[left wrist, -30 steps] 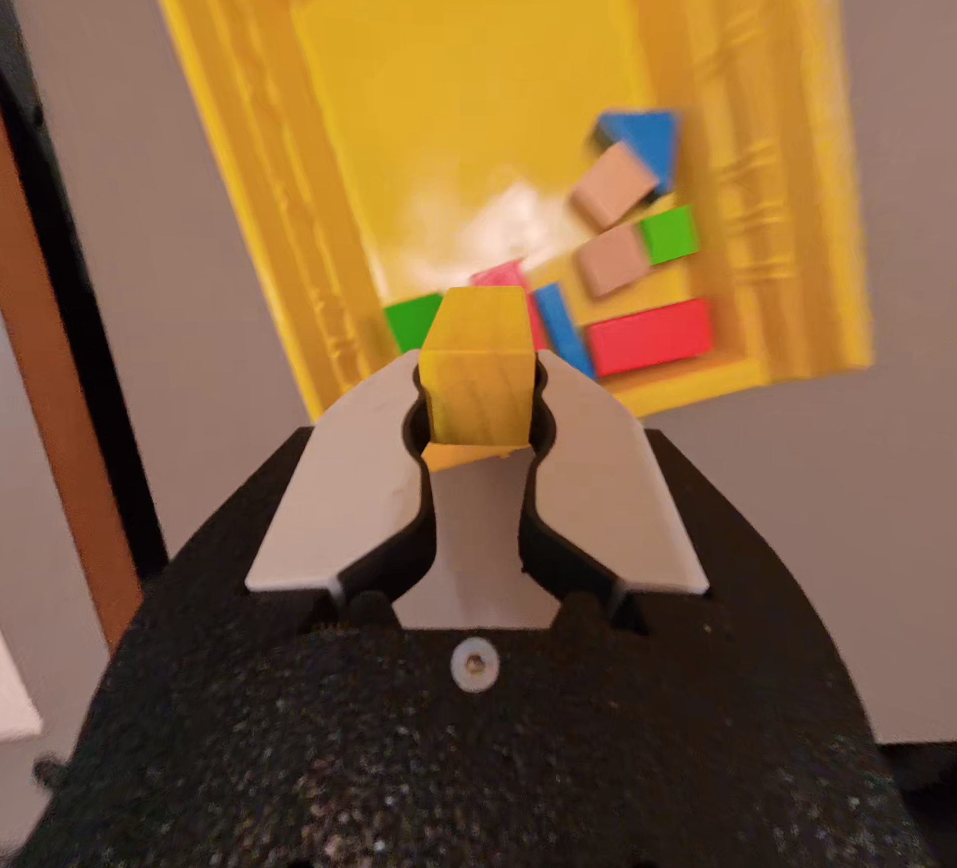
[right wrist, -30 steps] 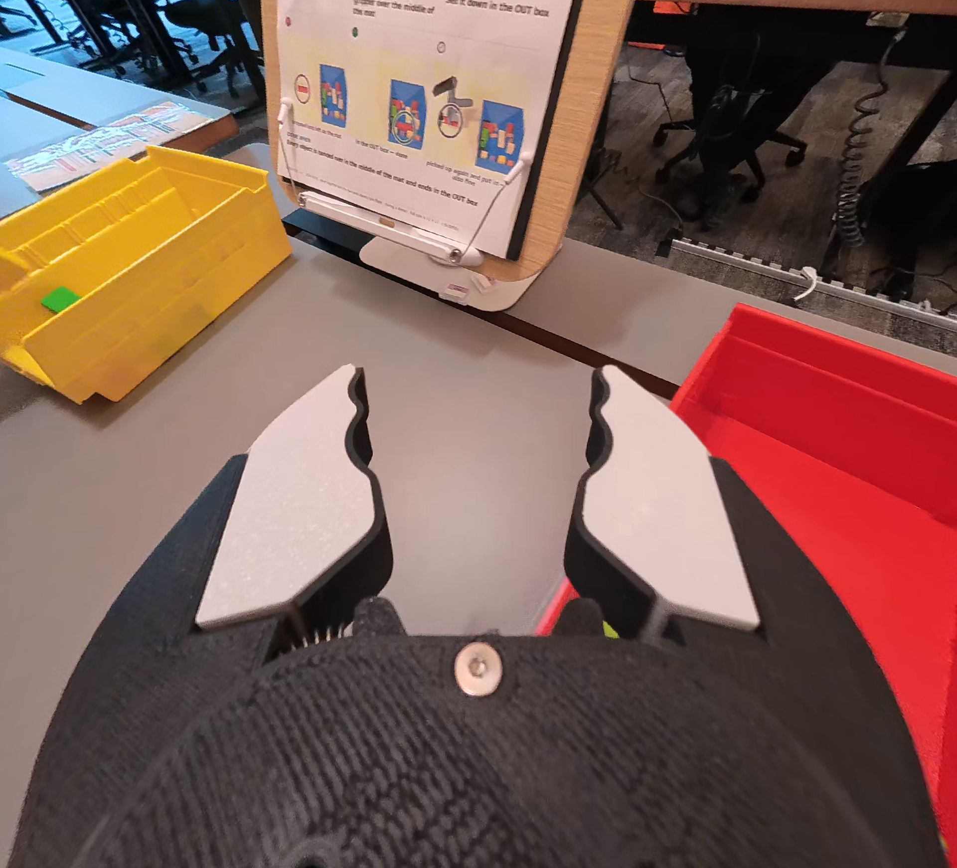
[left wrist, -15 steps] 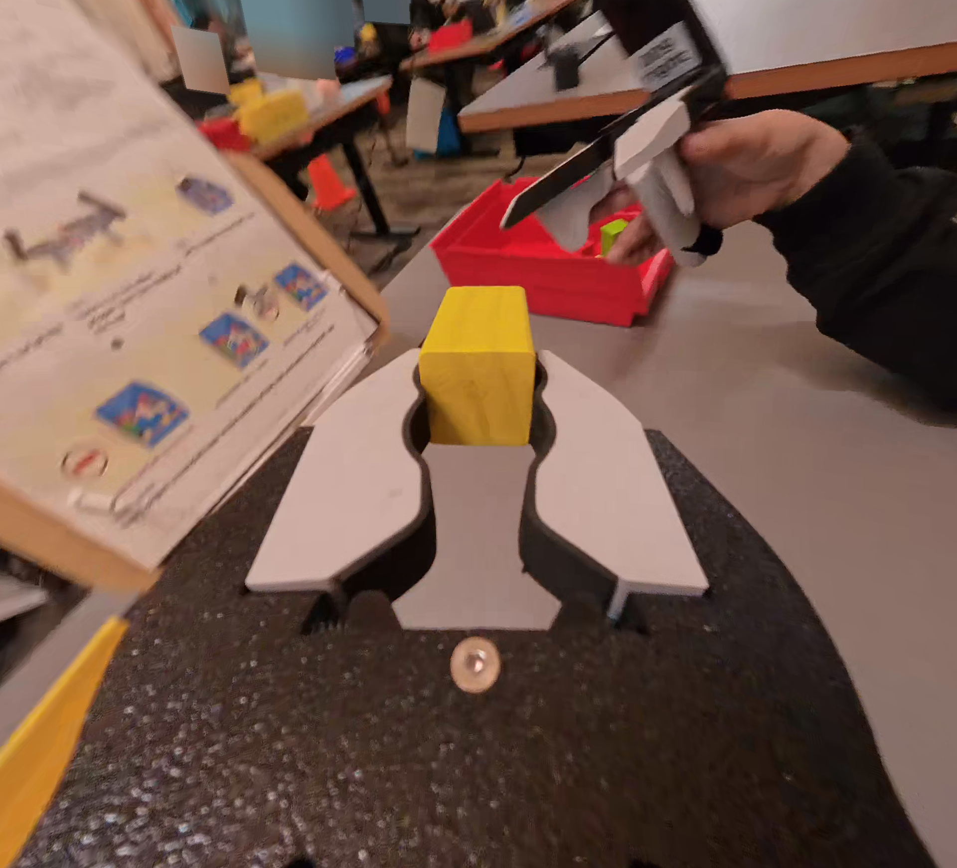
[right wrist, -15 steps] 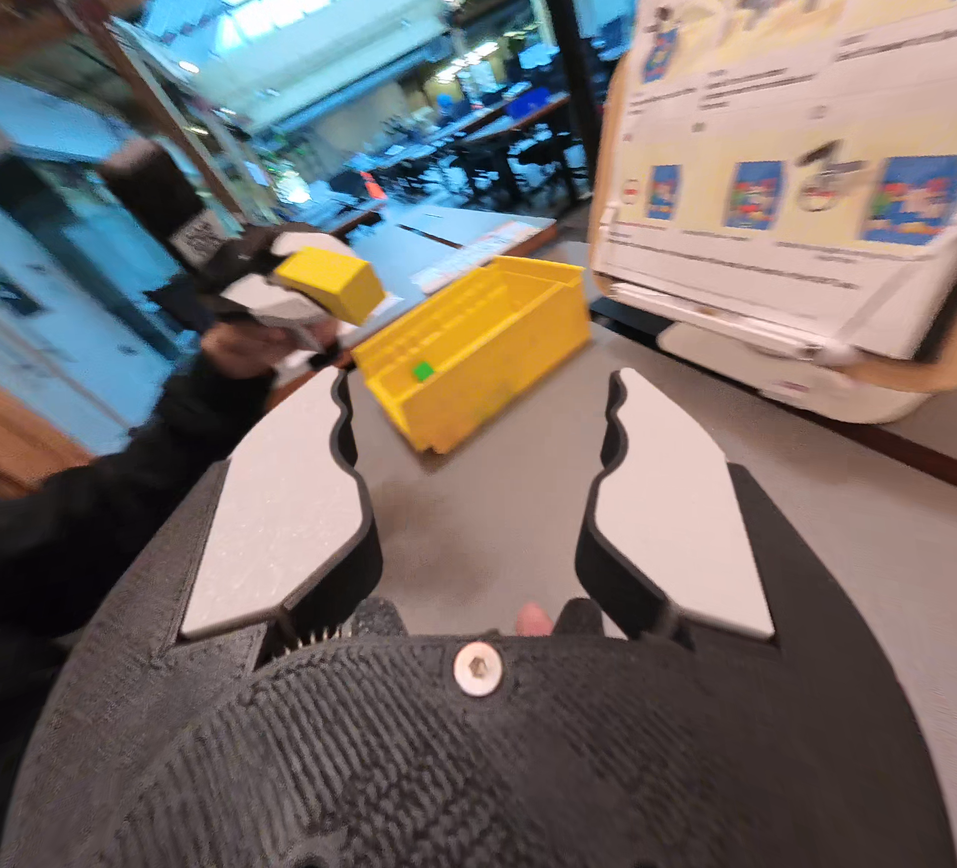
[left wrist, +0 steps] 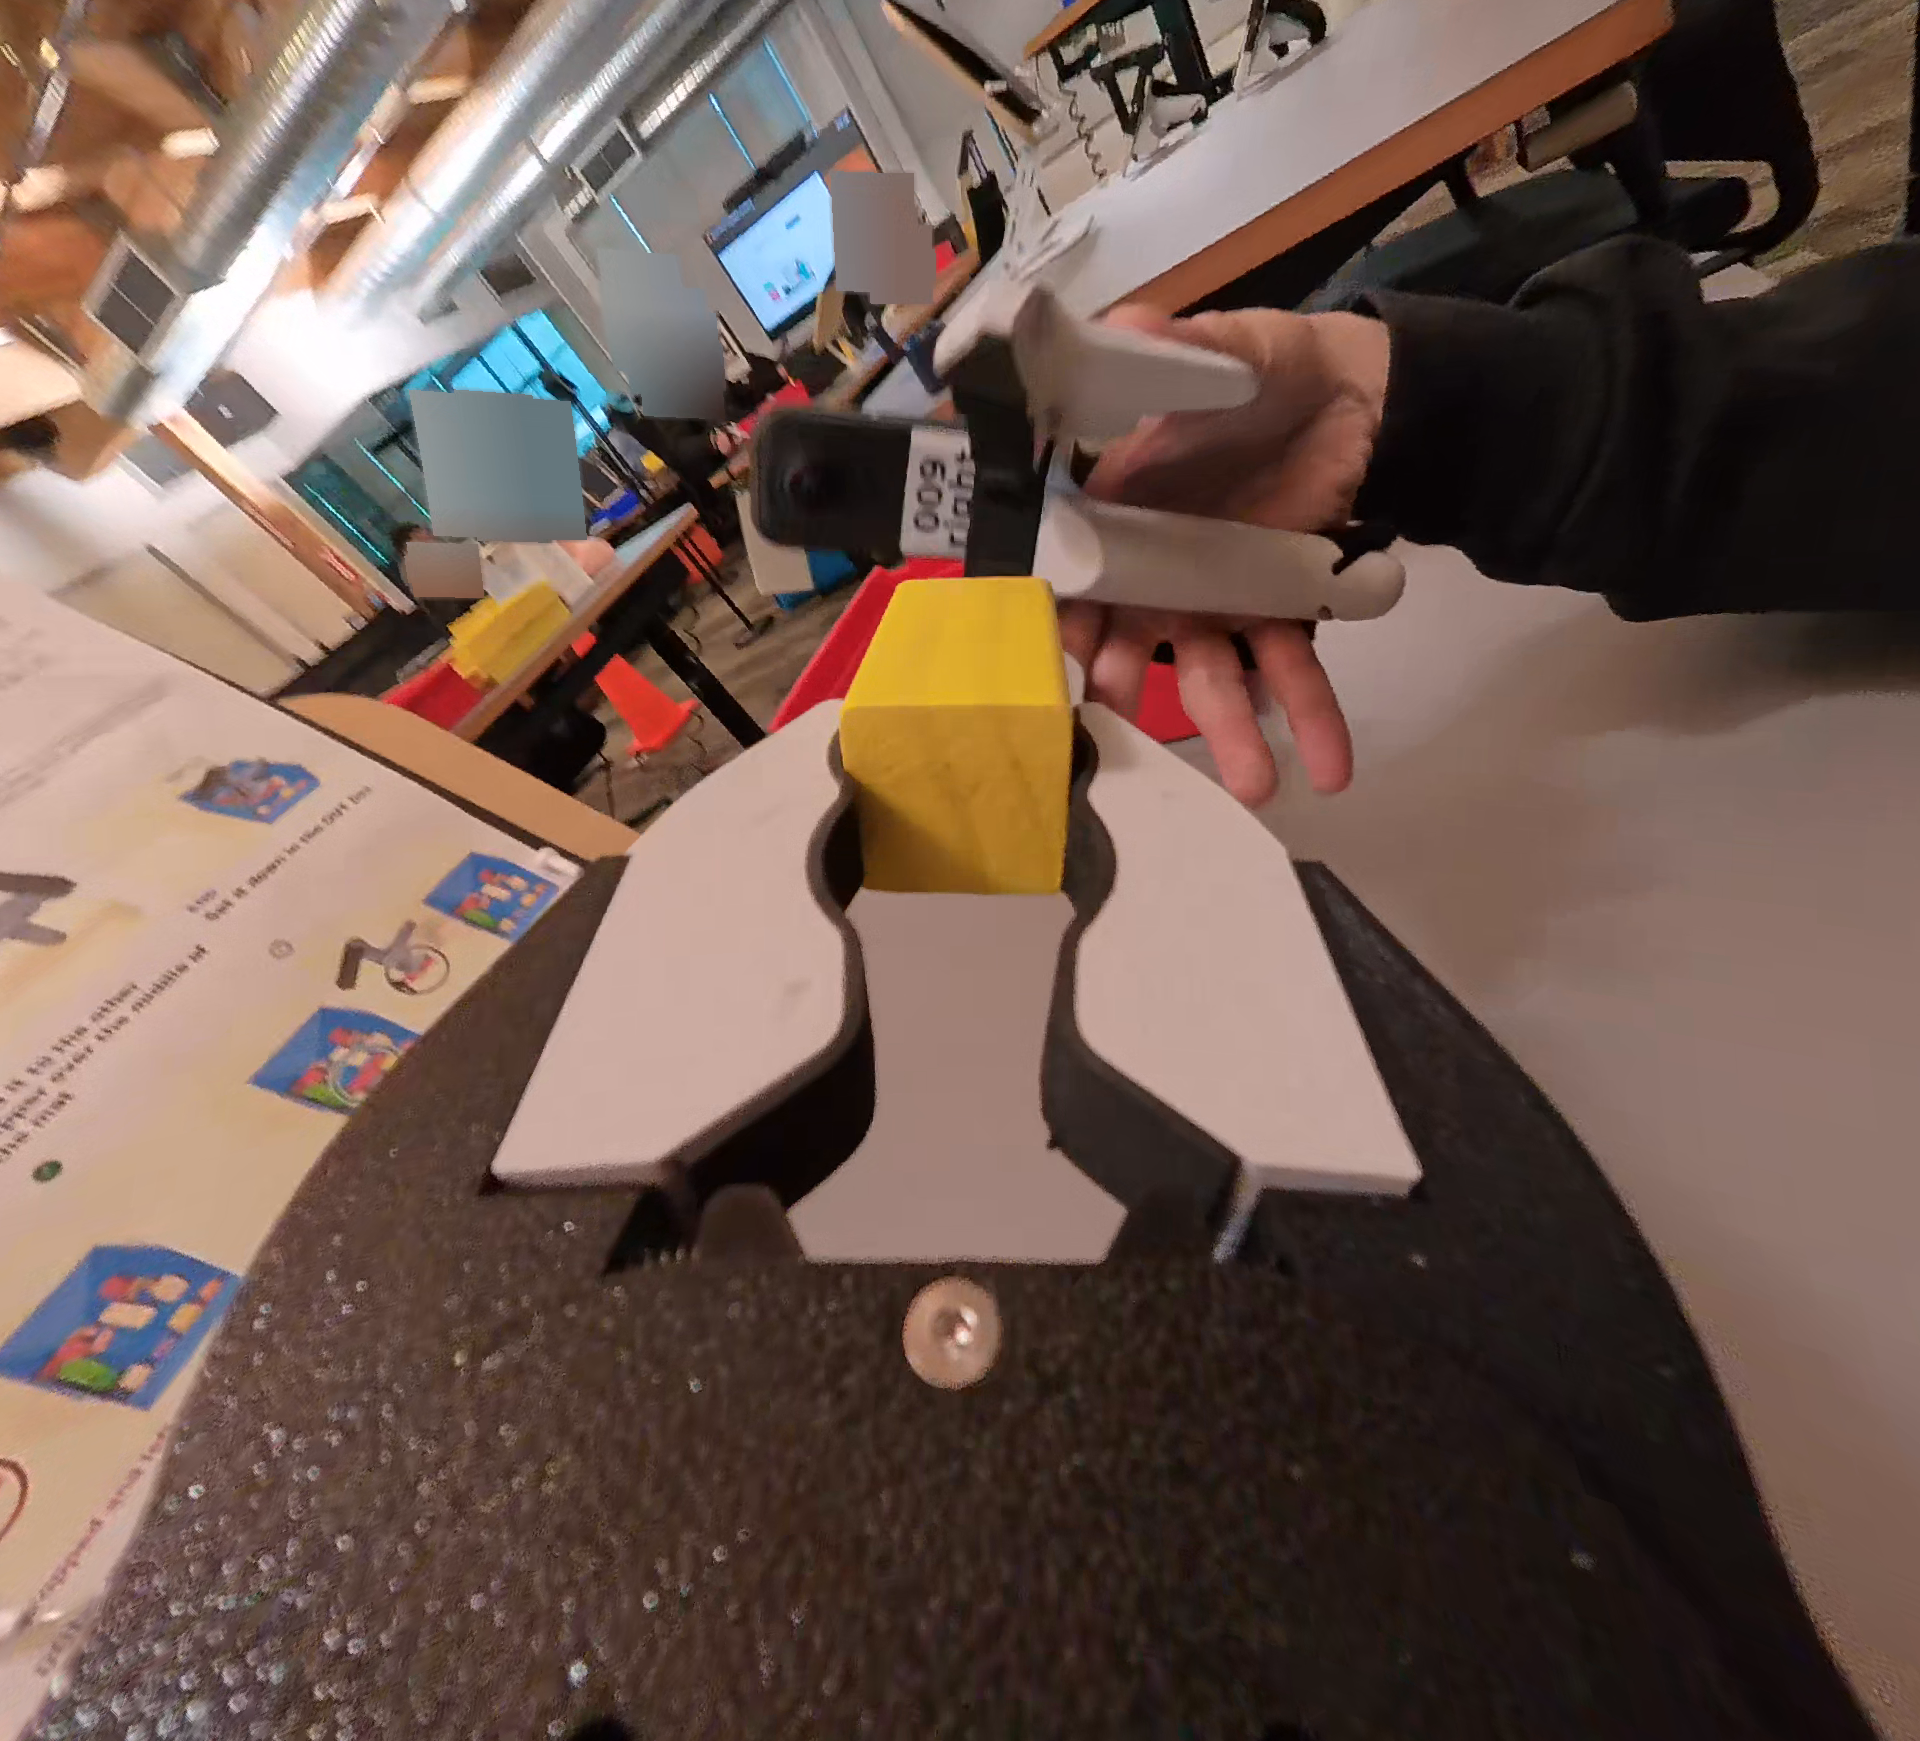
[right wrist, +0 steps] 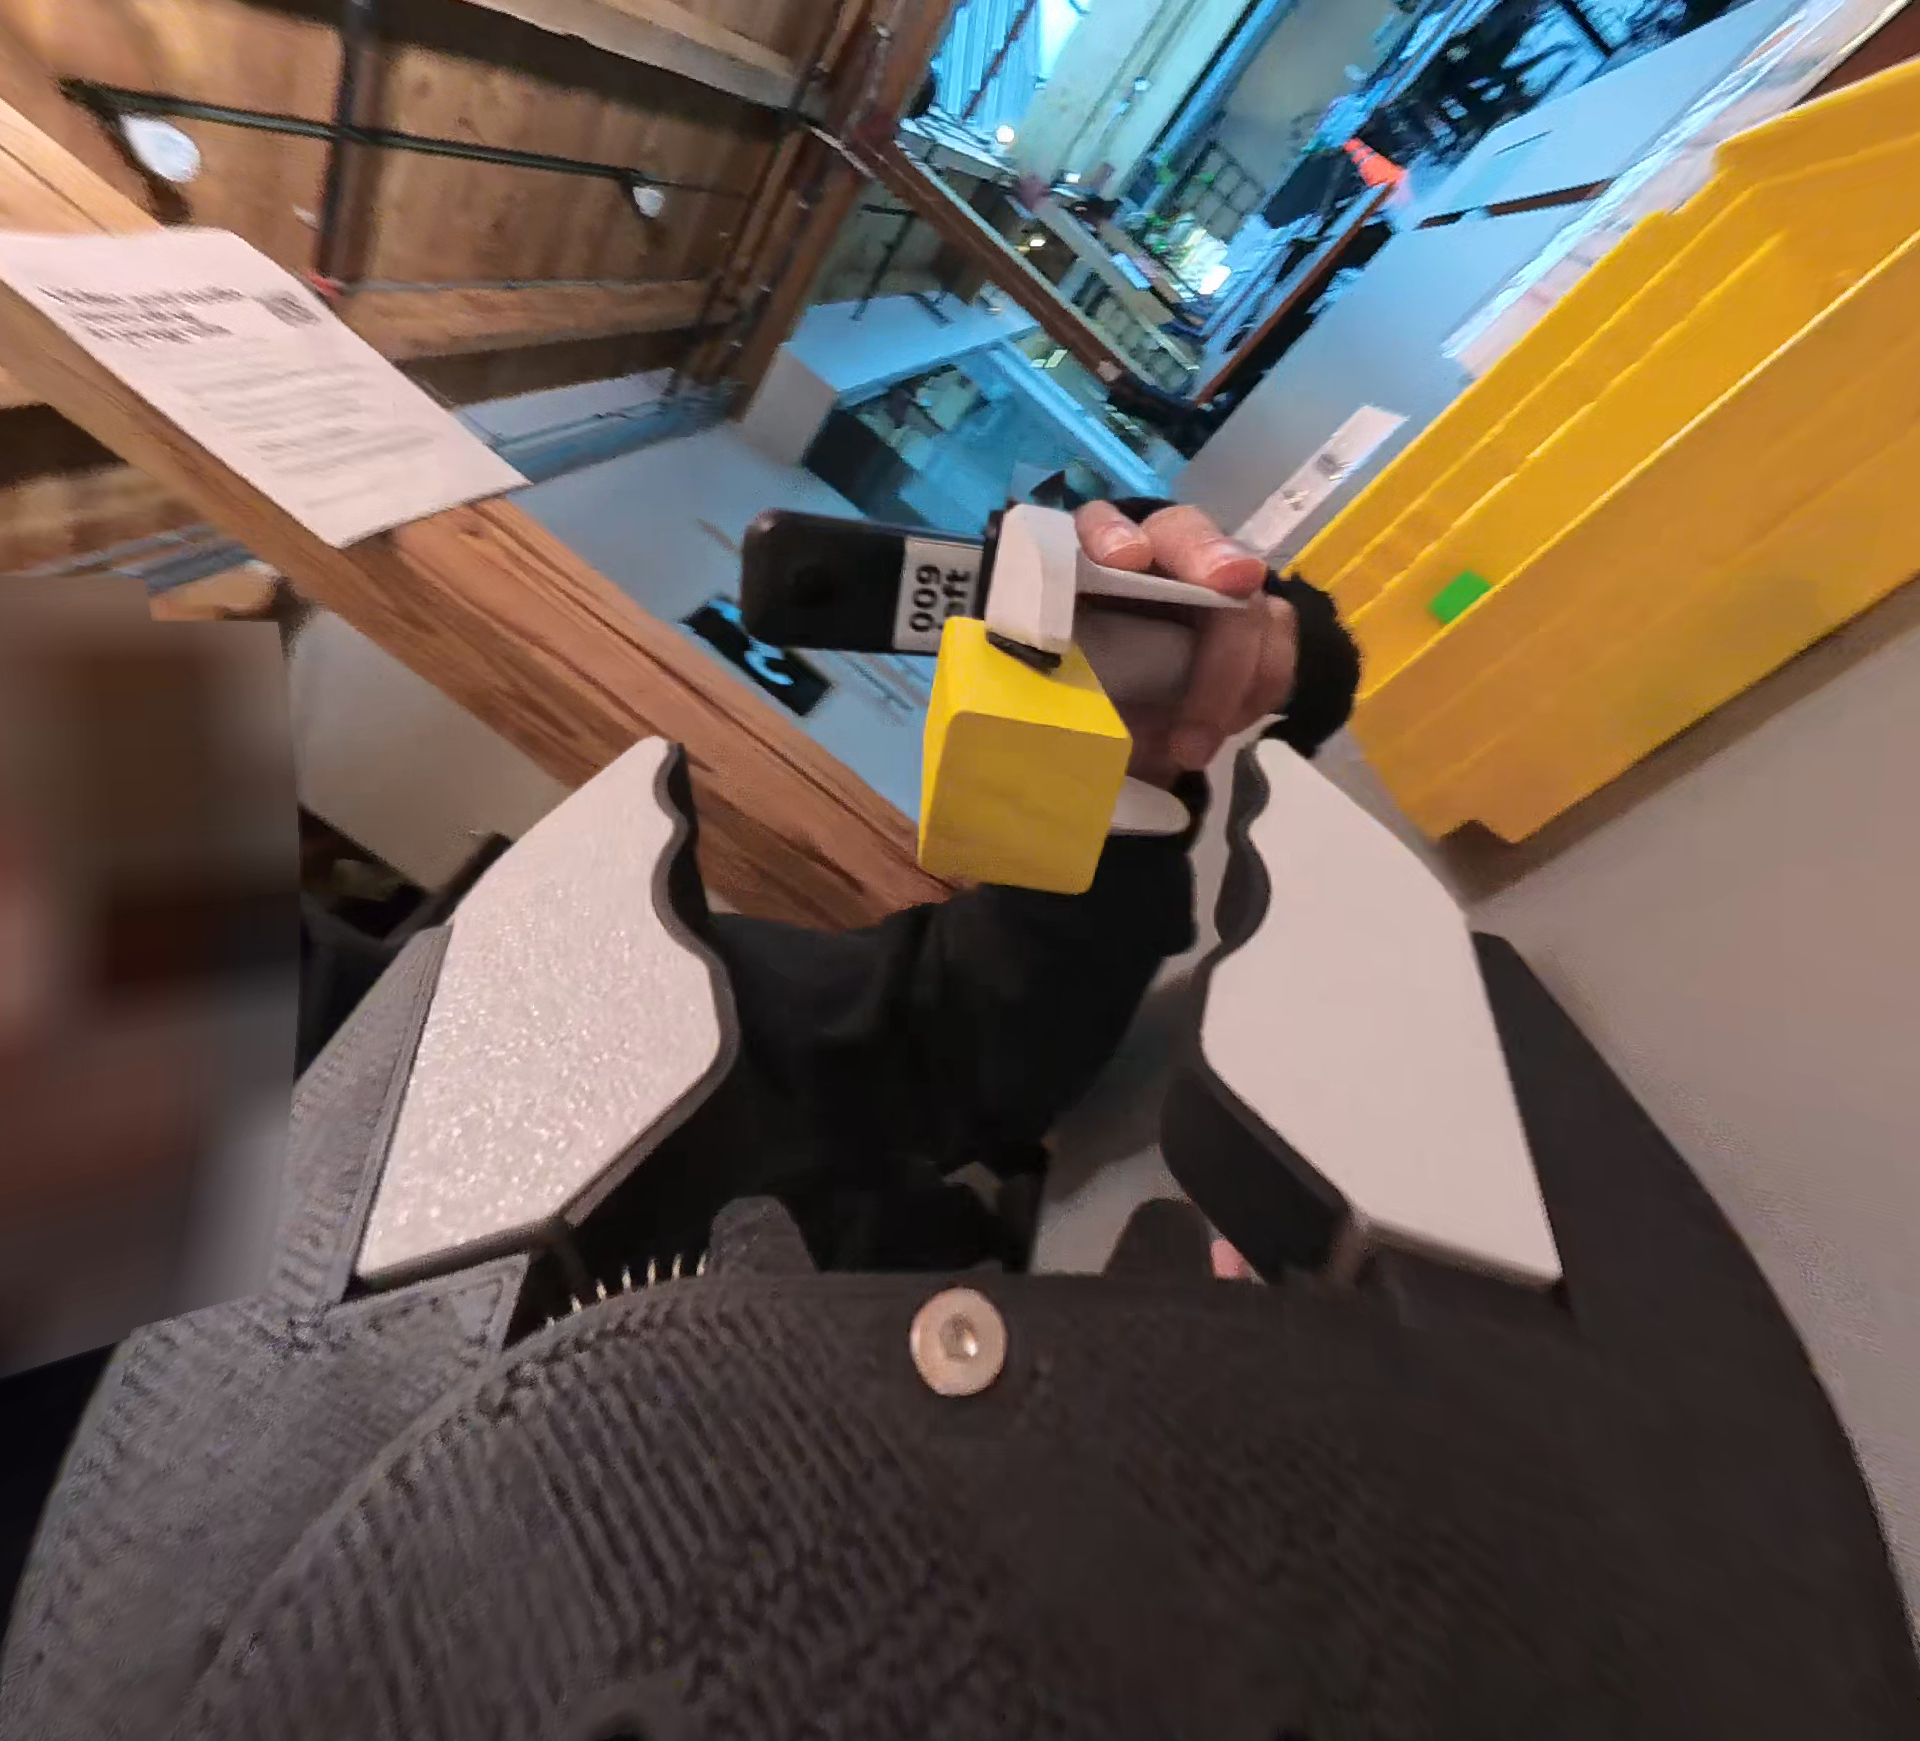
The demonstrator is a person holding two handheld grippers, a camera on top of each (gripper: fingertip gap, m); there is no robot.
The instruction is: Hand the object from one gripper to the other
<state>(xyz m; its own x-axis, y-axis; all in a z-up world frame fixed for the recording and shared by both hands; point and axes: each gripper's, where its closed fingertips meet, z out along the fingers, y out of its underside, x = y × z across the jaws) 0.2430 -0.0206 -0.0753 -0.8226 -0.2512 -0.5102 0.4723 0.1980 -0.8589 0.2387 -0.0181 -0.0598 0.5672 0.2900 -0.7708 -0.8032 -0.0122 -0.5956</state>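
Note:
My left gripper [left wrist: 961,756] is shut on a yellow wooden block [left wrist: 961,741], both pads pressed on its sides. In the right wrist view the same block [right wrist: 1018,782] shows gripped by the left gripper's fingers [right wrist: 1039,595], held in the air just ahead of my right gripper [right wrist: 961,818]. My right gripper is wide open and empty; the block stands near its fingertips without touching either pad. In the left wrist view the right gripper [left wrist: 1132,465] is close behind the block, turned on its side, in a person's hand [left wrist: 1247,548].
A yellow bin [right wrist: 1621,486] stands on the grey table to the right in the right wrist view. A red bin [left wrist: 831,652] lies behind the block in the left wrist view. An instruction board [left wrist: 208,985] stands at the left. Other tables fill the background. The grippers are tip to tip, or close to it.
My left gripper lifted the yellow block out of the yellow bin and swung it toward the right gripper. The right gripper opened wider, turned to face the block, and the two closed in.

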